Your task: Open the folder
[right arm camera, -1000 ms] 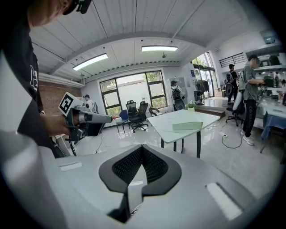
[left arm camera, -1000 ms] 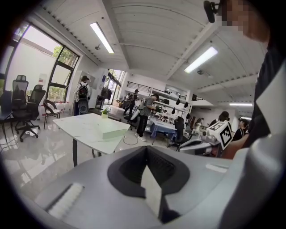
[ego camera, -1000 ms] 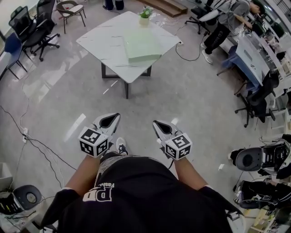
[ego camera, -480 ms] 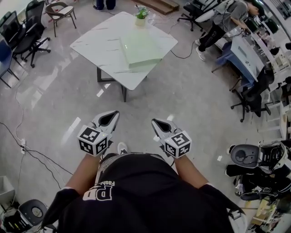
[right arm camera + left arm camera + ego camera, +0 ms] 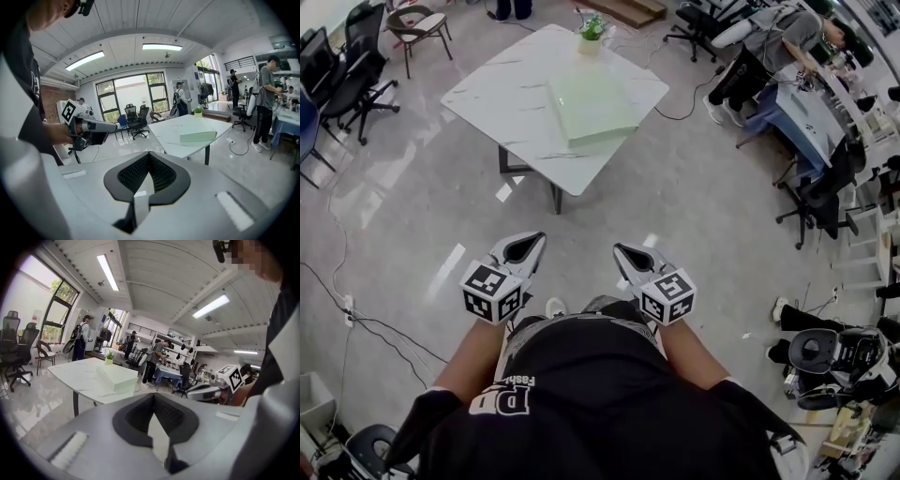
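A thick pale-green folder (image 5: 592, 105) lies closed on the white marble table (image 5: 506, 89), well ahead of me across the floor. Both grippers are held low in front of my body, far short of the table. My left gripper (image 5: 532, 237) is shut with nothing in it, and my right gripper (image 5: 620, 249) is shut and empty too. In the left gripper view the folder (image 5: 117, 377) lies on the table (image 5: 75, 376) beyond the jaws (image 5: 152, 397). The right gripper view shows the folder (image 5: 198, 136) on the table (image 5: 180, 127) past its jaws (image 5: 149, 154).
A small potted plant (image 5: 592, 28) stands on the table's far corner. Office chairs (image 5: 347, 66) stand at the left. A person (image 5: 769, 47) bends over desks at the right, among more chairs. Cables (image 5: 356, 291) run over the floor at left. Shiny open floor lies between me and the table.
The table and folder have shifted slightly in the head view and the floor has slid past as I walk. Both grippers keep the same pose and stay shut.
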Demonstrator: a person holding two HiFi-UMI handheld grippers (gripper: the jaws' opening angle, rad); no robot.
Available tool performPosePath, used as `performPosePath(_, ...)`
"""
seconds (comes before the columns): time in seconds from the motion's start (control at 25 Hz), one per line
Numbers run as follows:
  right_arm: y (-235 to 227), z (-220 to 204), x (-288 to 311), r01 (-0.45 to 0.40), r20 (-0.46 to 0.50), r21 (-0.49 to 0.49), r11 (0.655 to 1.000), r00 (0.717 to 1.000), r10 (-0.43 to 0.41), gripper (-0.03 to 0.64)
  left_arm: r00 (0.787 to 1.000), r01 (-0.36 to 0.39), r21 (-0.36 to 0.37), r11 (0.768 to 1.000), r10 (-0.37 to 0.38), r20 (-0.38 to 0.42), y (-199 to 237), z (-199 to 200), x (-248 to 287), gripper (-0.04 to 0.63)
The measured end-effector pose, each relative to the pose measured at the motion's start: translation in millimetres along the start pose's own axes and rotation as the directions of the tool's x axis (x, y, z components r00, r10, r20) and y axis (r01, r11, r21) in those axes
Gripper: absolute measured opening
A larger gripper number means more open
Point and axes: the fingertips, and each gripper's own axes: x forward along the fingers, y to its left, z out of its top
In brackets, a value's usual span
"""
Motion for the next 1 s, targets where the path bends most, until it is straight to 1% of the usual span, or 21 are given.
performPosePath(0.16,-8,5,5,0.006,0.006,0.013,1.000,1.000,-0.006,-0.002,1.000,0.010,0.015,1.000,-0.010,-0.008,4,8,8,0.051)
performPosePath(0.32,-20,10,16,-0.001,0.005,0.020,1.000,1.000,0.001,-0.002,1.000,0.000,0.023,1.000,0.000,-0.016,13,14,18,0.051)
performPosePath(0.6,-44,25,45,-0.037,0.019,0.018,0.999,0.999,0.037,-0.002,0.999,-0.024,0.024,0.999,0.025,-0.038,32,14,41,0.051)
performPosePath(0.76,-64,32,66,-0.056,0.025,0.012,0.998,0.998,0.056,-0.002,0.998,-0.040,0.025,0.999,0.042,-0.046,47,18,63,0.051)
performPosePath(0.88,-81,46,82,-0.072,0.031,-0.002,0.997,0.997,0.072,-0.002,0.997,-0.052,0.028,0.998,0.053,-0.049,61,30,82,0.051)
performPosePath(1.0,-104,66,97,-0.086,0.037,-0.007,0.996,0.996,0.086,-0.002,0.997,-0.063,0.033,0.997,0.065,-0.048,73,51,105,0.051)
